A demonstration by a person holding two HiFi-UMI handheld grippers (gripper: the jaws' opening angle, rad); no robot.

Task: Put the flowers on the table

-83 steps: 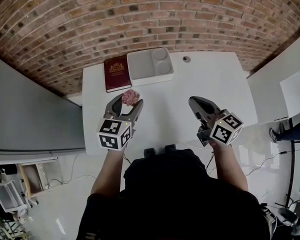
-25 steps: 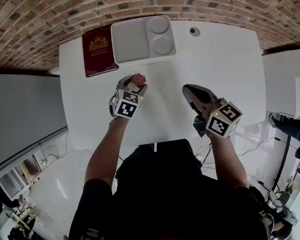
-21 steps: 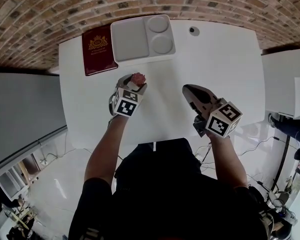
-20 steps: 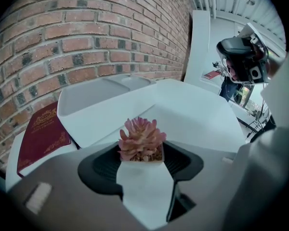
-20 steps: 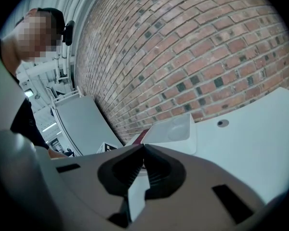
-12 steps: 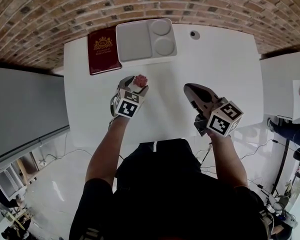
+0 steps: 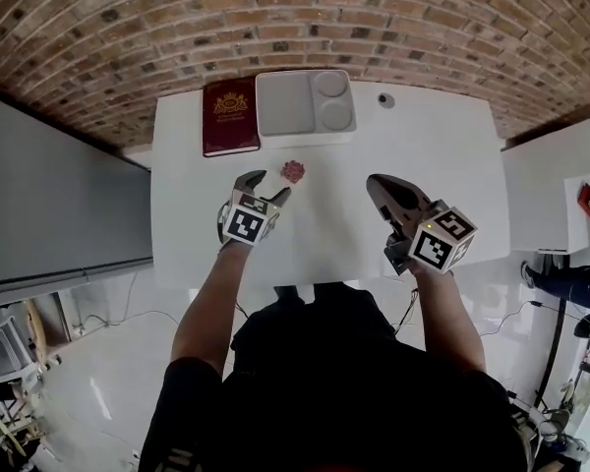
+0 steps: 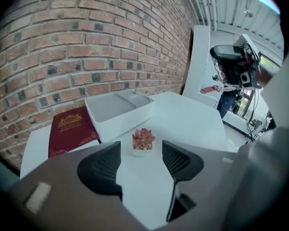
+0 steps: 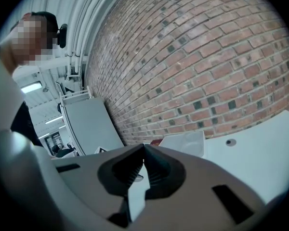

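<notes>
Head view first: the left gripper (image 7: 264, 183) hangs low over the white table (image 7: 423, 155), jaws spread, nothing between them. The flowers (image 7: 293, 171), a little pink bloom in a pale pot, stand upright on the table just ahead of its tips and slightly to their right. Beyond them sit the white tray (image 7: 305, 106) and the red book (image 7: 230, 116). The right gripper (image 7: 379, 187) hovers well off to the side.

Left gripper view: the 2 jaws stand wide apart and empty, and the flowers (image 8: 143, 141) sit dead centre in the gap's line, a little past the pads, clear of both. Looks like the placing is done. The danger now is a clumsy exit: any push forward or sideways swing could clip that small, light pot with a jaw and tip it or shove it toward the tray. Pulling straight back or lifting looks safest.

Right gripper view: jaw tips pressed together, holding nothing, with brick wall and tray far ahead. No threat to the flowers unless it sweeps across.
</notes>
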